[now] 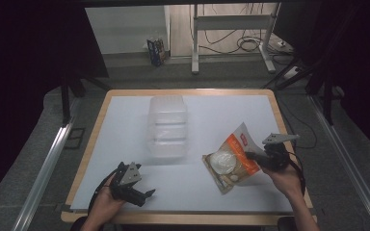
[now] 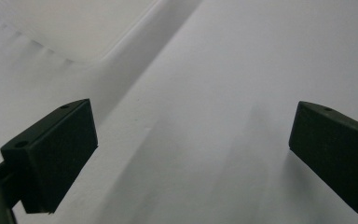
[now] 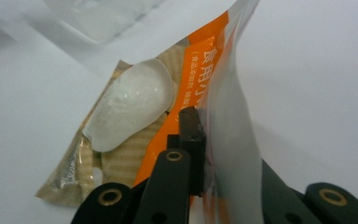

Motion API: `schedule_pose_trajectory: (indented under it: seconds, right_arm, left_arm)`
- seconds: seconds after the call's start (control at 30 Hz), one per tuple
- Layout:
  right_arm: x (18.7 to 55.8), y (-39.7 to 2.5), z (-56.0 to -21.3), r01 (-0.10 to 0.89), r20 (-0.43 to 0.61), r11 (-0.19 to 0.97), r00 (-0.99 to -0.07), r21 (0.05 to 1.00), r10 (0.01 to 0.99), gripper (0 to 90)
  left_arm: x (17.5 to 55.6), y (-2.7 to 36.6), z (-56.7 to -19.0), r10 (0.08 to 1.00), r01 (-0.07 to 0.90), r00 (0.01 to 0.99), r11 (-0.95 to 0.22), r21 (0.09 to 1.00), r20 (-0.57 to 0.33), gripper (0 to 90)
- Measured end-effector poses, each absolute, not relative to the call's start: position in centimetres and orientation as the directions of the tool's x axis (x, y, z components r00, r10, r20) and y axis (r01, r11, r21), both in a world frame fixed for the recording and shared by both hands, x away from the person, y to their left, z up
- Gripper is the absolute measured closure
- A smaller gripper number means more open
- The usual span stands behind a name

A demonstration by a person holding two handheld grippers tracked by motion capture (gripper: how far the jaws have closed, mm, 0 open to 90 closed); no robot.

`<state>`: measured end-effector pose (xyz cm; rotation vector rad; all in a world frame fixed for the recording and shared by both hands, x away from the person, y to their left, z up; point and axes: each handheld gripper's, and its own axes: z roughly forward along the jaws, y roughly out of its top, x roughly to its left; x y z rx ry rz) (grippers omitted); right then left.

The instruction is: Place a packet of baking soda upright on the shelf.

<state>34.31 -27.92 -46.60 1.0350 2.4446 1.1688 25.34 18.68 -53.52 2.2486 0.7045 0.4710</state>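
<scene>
On the white table [image 1: 125, 120], right gripper [image 1: 256, 156] pinching shut on the edge of an orange snack pouch [image 1: 231, 161], lifting it just right of a clear plastic container [image 1: 167, 126]. Near the front edge, left gripper [image 1: 144, 195] resting low, 2 jaws spread wide, holding nothing. Judging by the thin edge-grip on slick film, risking the pouch slipping free or folding.

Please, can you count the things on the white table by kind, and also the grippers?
Clear plastic container: 1
Orange food pouch: 1
Grippers: 2, left gripper open, right gripper shut on the pouch
Total: 4
</scene>
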Motion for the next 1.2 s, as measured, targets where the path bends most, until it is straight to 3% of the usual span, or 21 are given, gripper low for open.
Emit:
schedule_pose_trajectory:
  seconds: [0.7,1.2]
  right_arm:
    - [33.2,-24.9,-43.2,0.429,0.083,0.416,-0.770,0.802,0.633,88.3]
    - [34.0,-21.8,-40.7,0.339,-0.022,0.506,-0.813,0.793,0.581,88.4]
  left_arm:
    - [25.4,18.8,-53.4,0.616,0.346,0.777,-0.586,0.733,0.126,1.0]
    - [25.4,18.9,-53.4,0.616,0.342,0.777,-0.587,0.734,0.130,1.0]
